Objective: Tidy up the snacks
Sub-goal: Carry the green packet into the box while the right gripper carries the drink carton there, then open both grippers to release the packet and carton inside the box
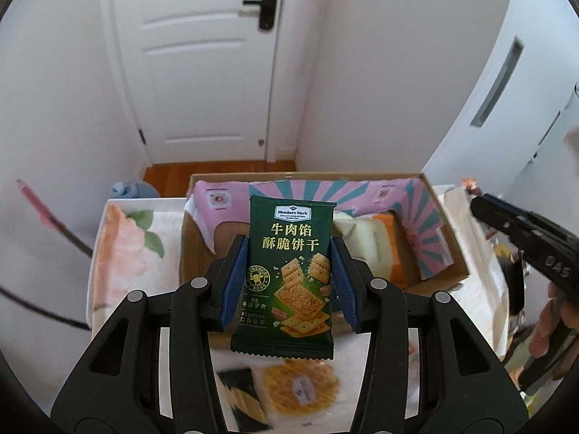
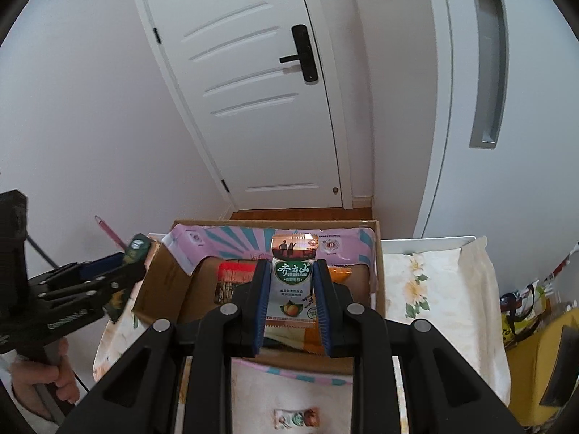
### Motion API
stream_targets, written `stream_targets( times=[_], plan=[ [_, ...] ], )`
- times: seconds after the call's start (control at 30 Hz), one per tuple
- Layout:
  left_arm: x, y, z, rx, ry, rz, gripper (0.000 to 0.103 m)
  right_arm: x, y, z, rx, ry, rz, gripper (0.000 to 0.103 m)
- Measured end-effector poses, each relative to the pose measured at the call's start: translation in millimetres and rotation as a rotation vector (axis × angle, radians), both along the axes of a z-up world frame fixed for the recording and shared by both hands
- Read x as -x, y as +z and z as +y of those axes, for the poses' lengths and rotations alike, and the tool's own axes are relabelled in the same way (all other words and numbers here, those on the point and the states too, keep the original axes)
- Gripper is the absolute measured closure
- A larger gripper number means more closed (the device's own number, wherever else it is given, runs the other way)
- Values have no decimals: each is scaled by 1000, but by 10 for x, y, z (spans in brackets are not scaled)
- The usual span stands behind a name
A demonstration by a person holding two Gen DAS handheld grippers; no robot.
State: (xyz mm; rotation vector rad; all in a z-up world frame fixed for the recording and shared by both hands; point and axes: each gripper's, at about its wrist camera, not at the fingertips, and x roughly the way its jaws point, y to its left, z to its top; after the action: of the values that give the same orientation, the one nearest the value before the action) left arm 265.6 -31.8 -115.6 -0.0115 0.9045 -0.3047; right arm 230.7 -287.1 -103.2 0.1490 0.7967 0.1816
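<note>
Our left gripper pinches a dark green cracker packet, our right gripper pinches a white-and-green fruit snack packet, above the floral-clothed counter facing a white panelled door.

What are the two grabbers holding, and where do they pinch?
Left gripper pinches the green cracker packet by its side edges. Right gripper pinches the white packet the same way.

Both views are evenly and softly lit by diffuse, cool light, with no hard shadows and faint glare only on the glossy green cracker packet. Fisheye distortion bows the white door and walls, and black vignetting fills the corners. Snack packs close under the left camera are blurred; mid-distance print stays sharp.
</note>
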Motion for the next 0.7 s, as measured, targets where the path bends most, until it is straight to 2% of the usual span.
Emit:
stream_targets(
  times=[0.17,0.2,0.23,0.27,0.3,0.47,0.7],
  plan=[
    [-271,-269,-29,-21,-58,59,60,-157,-101,92,-1,-44,33,81],
    [-302,-313,-42,-28,-76,66,56,-167,-130,109,-1,-52,38,81],
    [-311,-354,-46,-36,-91,70,48,-188,-156,126,-1,-61,45,81],
    [-346,-388,-65,-52,-98,72,22,-207,-183,143,-2,-70,53,81],
    [-362,-421,-65,-76,-96,69,1,-224,-207,156,-4,-78,60,81],
    [-349,-415,112,-53,-97,54,0,-275,-338,238,-6,-105,99,81],
    [-235,-318,450,-26,-52,45,0,-375,-513,393,-23,-73,156,81]
  ],
)
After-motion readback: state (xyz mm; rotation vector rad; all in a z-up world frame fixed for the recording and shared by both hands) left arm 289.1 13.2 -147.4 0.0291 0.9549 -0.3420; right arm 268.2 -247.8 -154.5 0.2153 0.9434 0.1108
